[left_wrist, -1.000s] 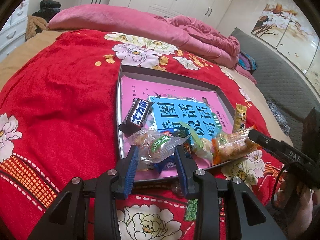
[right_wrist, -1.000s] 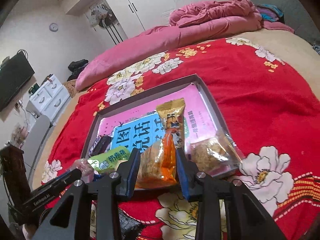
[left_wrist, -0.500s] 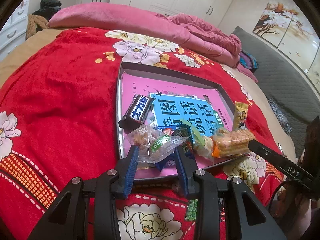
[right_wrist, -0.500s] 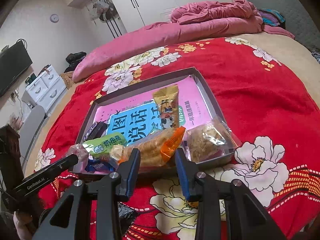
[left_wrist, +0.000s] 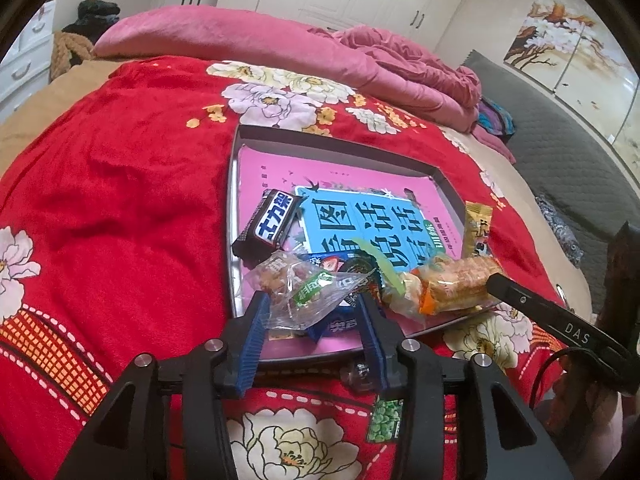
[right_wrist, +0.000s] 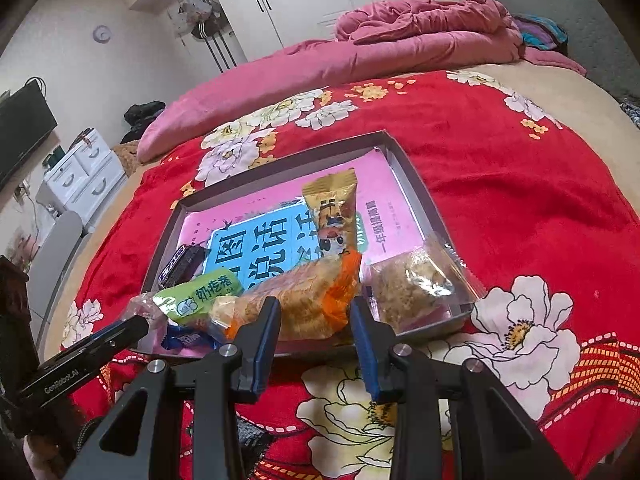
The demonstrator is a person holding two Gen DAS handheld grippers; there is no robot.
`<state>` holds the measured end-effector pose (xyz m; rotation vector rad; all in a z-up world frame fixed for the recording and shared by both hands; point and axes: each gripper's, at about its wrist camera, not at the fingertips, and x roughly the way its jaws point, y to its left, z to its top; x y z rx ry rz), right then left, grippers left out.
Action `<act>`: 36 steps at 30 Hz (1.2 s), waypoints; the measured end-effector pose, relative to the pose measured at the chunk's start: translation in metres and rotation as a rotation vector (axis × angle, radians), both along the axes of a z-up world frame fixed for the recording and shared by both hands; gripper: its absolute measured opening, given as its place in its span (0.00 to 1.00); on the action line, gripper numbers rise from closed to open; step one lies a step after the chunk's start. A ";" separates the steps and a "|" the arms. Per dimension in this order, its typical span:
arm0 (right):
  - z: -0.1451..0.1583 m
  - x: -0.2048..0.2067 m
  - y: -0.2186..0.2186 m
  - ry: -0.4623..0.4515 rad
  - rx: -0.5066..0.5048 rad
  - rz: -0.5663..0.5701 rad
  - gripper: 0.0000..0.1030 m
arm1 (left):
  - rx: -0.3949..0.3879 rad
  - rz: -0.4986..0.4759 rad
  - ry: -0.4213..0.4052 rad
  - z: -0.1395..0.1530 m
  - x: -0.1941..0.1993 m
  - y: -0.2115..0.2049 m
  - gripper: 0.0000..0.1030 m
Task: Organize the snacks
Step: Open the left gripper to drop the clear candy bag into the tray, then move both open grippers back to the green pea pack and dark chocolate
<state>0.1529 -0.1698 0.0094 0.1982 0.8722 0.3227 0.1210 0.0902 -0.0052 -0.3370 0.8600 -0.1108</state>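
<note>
A grey tray lined with a pink and blue book lies on the red floral bedspread and holds several snacks. My left gripper is open at the tray's near edge, around a clear nut packet. A dark chocolate bar lies beyond it. My right gripper is open, with an orange-ended cracker packet lying in the tray between its fingers. A green packet, a gold packet and a clear packet lie around it.
A green pea packet and a small clear wrapped sweet lie on the bedspread in front of the tray. Pink quilts are heaped at the far side of the bed. White drawers stand beside it.
My right gripper has let the orange cracker packet down from upright to lying flat in the tray and has drawn back a little. My left gripper has barely moved.
</note>
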 end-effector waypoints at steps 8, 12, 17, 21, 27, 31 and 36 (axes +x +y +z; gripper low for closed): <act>0.003 0.001 -0.009 0.002 0.025 -0.026 0.35 | -0.001 -0.001 -0.007 0.002 -0.001 0.000 0.50; 0.003 0.000 -0.011 0.001 0.017 -0.034 0.35 | -0.002 -0.001 -0.015 0.004 -0.001 0.000 0.53; 0.007 -0.003 -0.013 -0.014 0.012 -0.040 0.36 | 0.000 -0.005 -0.029 0.007 -0.002 -0.001 0.58; 0.014 -0.007 -0.016 -0.039 0.024 -0.042 0.42 | 0.002 -0.005 -0.052 0.012 -0.005 -0.001 0.63; 0.024 -0.013 -0.016 -0.079 0.027 -0.025 0.49 | 0.008 0.012 -0.083 0.019 -0.009 0.001 0.67; 0.030 -0.019 -0.012 -0.108 0.025 0.003 0.52 | -0.020 0.024 -0.104 0.024 -0.011 0.007 0.69; 0.036 -0.031 -0.005 -0.147 0.010 0.057 0.54 | -0.035 0.043 -0.134 0.031 -0.016 0.014 0.71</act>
